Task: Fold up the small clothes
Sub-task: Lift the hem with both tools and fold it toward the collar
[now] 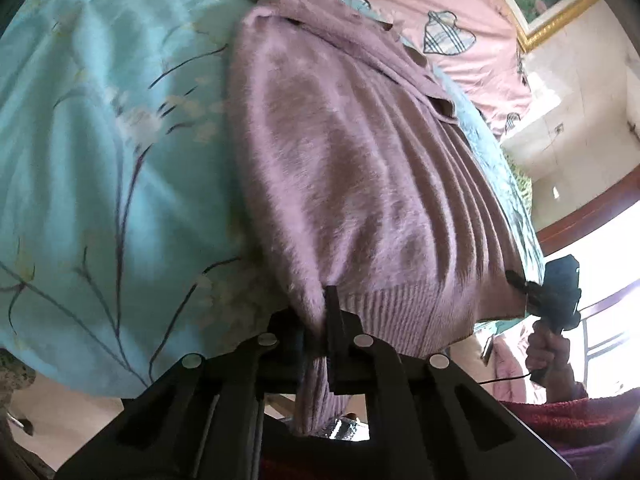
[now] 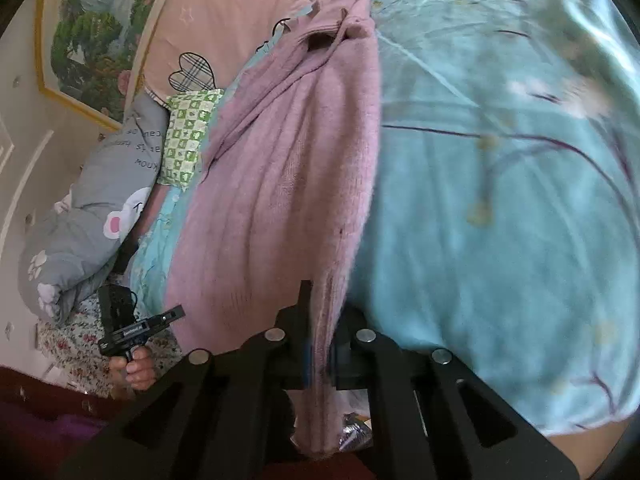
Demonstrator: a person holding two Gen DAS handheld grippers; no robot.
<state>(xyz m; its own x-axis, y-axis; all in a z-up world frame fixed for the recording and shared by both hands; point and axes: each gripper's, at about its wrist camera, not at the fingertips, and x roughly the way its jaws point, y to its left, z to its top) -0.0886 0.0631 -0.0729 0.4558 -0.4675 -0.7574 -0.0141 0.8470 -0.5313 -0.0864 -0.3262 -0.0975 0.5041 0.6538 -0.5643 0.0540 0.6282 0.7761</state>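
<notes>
2 tools, left tool [image 1: 320, 312] and right tool [image 2: 320, 312], pinch the mauve sweater's [image 1: 352, 168] hem.

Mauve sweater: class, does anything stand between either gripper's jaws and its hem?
Nothing visible does. The left gripper and the right gripper each already pinch the mauve sweater at its ribbed hem, on the blue floral bedsheet.

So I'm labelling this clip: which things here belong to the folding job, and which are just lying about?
In the job:
- pink sweater, hem gripped at both corners
- left tool
- right tool
- blue bedspread it lies on

Lying about:
- grey pillow
- green checked cushion
- pink quilt
- framed picture
</notes>
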